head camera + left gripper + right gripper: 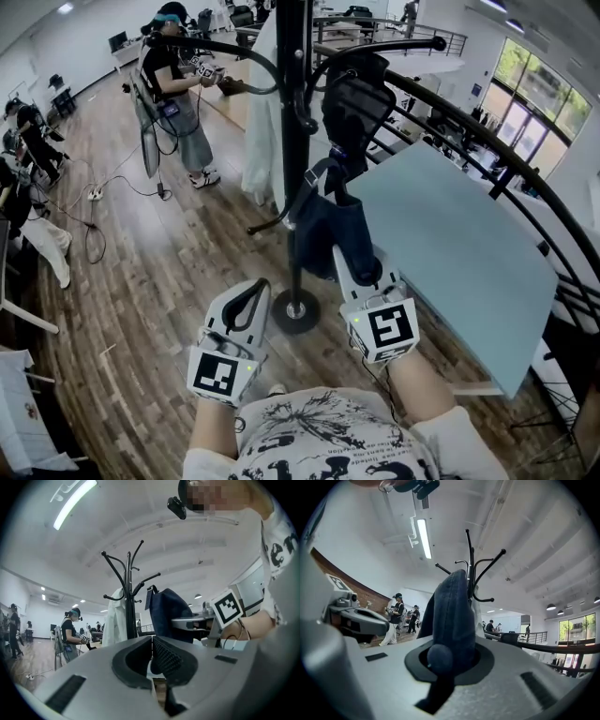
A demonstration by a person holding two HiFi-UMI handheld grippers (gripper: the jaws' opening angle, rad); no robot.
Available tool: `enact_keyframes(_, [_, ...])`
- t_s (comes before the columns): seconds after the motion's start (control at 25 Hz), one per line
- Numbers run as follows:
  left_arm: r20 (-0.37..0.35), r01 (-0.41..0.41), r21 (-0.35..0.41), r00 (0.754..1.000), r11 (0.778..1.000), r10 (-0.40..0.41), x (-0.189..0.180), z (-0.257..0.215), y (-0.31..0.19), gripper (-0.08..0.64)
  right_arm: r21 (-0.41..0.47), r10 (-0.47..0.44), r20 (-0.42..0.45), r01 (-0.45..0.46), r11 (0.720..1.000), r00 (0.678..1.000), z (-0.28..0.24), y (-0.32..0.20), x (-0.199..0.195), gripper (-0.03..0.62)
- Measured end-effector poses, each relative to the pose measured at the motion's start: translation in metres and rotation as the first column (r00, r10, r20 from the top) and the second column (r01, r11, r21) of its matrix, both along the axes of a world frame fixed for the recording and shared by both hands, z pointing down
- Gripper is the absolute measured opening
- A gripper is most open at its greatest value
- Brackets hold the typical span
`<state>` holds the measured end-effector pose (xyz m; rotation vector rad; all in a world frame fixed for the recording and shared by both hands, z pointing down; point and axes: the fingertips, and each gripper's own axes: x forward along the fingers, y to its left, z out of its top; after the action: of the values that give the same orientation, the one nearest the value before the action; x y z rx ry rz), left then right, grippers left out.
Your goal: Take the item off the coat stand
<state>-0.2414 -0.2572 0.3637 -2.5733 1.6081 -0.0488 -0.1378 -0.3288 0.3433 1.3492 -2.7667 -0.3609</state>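
Right gripper view: blue cloth bag [452,616] clenched in right gripper [449,660] fingers.
Judged soft and light, best held near the strap [151,590]; left gripper [152,660] fingers closed, empty.

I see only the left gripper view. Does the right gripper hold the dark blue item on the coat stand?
Observer: Yes, the right gripper view shows the right gripper shut on the dark blue item.
Operator: What is right of the item?
Observer: A pale blue tabletop, close beside it.
Operator: Where is my left gripper?
Observer: The left gripper is low, near the round base of the coat stand, apart from the item.
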Motion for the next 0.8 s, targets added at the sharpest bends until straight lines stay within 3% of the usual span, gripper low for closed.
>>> enact_keyframes(0.36, [0.003, 0.080, 0.018, 0.997, 0.997, -0.080, 0.000, -0.010, 0.008, 0.005, -0.114, -0.004, -0.014, 0.002, 0.993, 1.000, 0.056, 0.011, 0.022, 0.020])
enact_keyframes(0.8, [-0.023, 0.153, 0.015, 0.988, 0.988, -0.152, -0.008, -0.007, 0.007, 0.005, -0.130, -0.078, -0.005, 0.077, 0.989, 0.997, 0.066, 0.018, 0.022, 0.018])
